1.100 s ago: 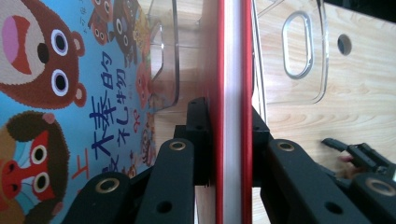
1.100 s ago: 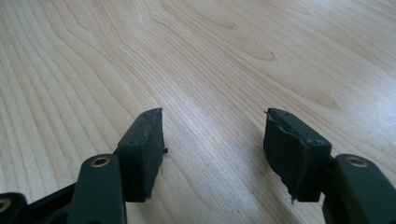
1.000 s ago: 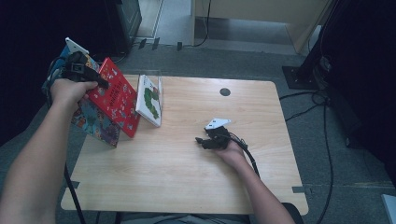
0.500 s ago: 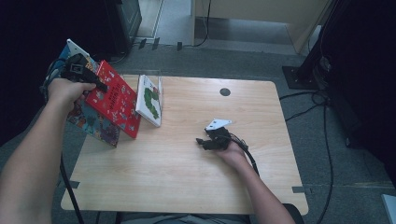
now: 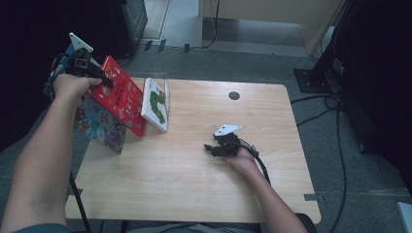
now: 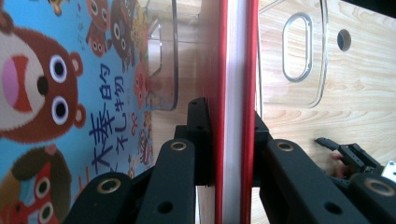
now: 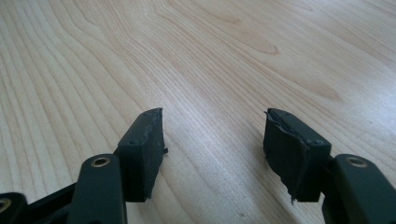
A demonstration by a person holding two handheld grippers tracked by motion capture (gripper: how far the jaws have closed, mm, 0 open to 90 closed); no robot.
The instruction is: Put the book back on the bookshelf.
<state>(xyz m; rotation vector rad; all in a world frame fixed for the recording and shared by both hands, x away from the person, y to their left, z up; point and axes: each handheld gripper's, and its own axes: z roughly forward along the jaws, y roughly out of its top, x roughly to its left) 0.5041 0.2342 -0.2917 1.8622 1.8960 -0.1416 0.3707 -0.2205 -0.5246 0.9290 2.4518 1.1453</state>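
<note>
Red book (image 5: 120,94) raised past table (image 5: 194,194) edge

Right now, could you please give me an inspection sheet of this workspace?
Surface: light wooden table with a dark round hole near its far edge.
Job's things: red book held tilted at the table's left edge; bear-print book beside it; white book with green picture standing in a clear holder.
Clutter: nothing seen.
Grippers: left hand-held gripper shut on the red book's edge; right hand-held gripper open, empty, low over bare wood.
Cables: one trails from the right hand-held gripper along the forearm; more lie on the floor.
Surroundings: grey floor, dark equipment at both sides.
</note>
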